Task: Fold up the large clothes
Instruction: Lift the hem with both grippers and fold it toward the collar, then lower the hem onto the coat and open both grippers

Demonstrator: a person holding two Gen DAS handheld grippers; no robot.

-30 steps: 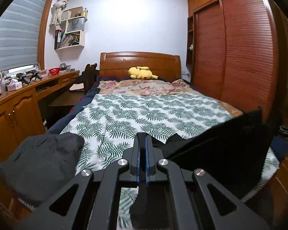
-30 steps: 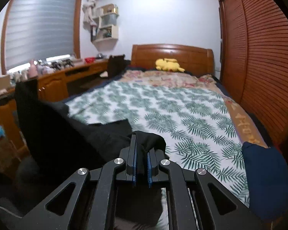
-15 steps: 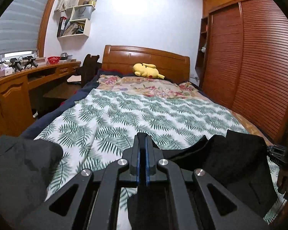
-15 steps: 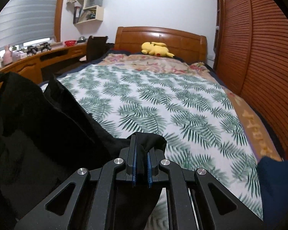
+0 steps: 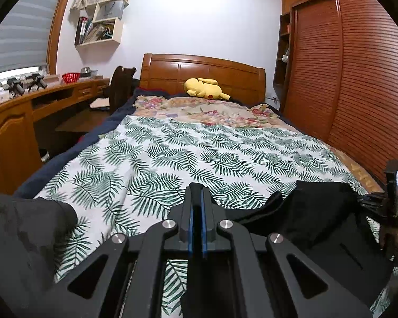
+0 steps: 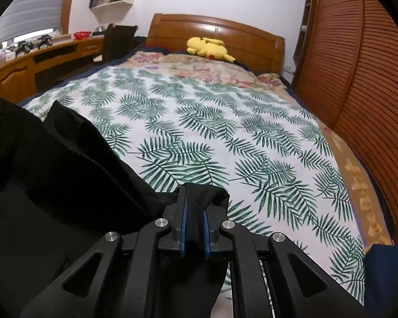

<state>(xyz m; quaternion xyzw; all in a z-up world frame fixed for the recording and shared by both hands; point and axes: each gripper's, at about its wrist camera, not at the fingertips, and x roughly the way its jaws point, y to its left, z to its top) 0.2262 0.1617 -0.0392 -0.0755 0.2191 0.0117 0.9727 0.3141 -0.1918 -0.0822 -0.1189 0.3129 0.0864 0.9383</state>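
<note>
I have both jaws clamped on one edge of the large black fabric garment (image 5: 315,220): left gripper (image 5: 196,209) and right gripper (image 6: 195,212). It hangs over the near end of the palm-leaf printed bedspread (image 6: 225,137). I should keep the edge taut and level, laying it flat without bunching.

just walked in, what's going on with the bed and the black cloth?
A person is working a black garment with two handheld grippers at the foot of a bed covered by a leaf-print sheet. The right gripper is shut on a bunched edge of the fabric. The left gripper is also shut, with dark cloth running from it toward the right one. The garment is held across the bed's near end, not yet folded.
</note>
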